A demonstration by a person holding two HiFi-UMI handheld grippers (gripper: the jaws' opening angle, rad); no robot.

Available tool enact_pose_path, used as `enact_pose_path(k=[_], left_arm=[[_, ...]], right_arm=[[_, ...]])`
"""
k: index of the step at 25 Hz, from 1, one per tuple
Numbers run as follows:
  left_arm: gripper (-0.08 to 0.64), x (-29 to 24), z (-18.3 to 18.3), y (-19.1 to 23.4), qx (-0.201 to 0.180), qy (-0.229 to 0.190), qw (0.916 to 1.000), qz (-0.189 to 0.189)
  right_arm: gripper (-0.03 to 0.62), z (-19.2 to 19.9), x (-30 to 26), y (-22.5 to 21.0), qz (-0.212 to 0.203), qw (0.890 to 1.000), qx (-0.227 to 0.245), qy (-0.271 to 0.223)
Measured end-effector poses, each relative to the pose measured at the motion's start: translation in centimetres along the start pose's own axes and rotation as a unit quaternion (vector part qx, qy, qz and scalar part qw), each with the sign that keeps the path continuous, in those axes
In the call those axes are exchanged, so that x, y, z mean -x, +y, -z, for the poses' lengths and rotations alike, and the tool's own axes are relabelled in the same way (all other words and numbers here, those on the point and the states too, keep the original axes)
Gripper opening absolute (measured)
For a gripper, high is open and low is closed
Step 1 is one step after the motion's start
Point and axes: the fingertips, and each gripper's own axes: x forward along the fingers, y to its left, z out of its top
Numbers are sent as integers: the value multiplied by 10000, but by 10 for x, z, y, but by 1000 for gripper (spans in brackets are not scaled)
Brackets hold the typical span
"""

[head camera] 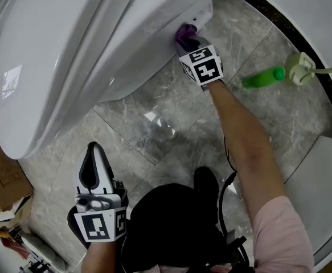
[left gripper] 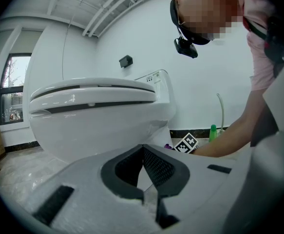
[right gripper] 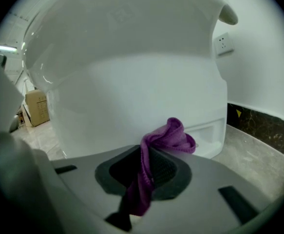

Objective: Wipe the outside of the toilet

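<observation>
Right gripper (head camera: 189, 43) up at top centre, jaws pinching the purple cloth (head camera: 185, 34) right against the toilet (head camera: 69, 56) base, best pressed firm and swept along that curve, while the left gripper (head camera: 95, 169) hangs lower left, jaws together, empty

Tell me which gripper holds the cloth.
The right gripper: its jaws are shut on a purple cloth by the toilet. The left gripper has its jaws together on nothing.
</observation>
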Motion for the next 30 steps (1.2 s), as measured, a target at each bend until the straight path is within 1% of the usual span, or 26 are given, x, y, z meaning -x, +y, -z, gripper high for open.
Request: enact_pose_path(k=[10, 20, 30], left_arm=[[8, 7, 3, 5, 25, -19, 10000, -18], [8, 14, 3, 12, 79, -76, 9999, -73], [8, 23, 5, 17, 113, -97, 9998, -123]], right_arm=[[58, 10, -3, 36, -274, 9996, -49, 52], [57, 17, -4, 62, -435, 9989, -161, 108], [57, 22, -5, 92, -657, 9976, -145, 167]])
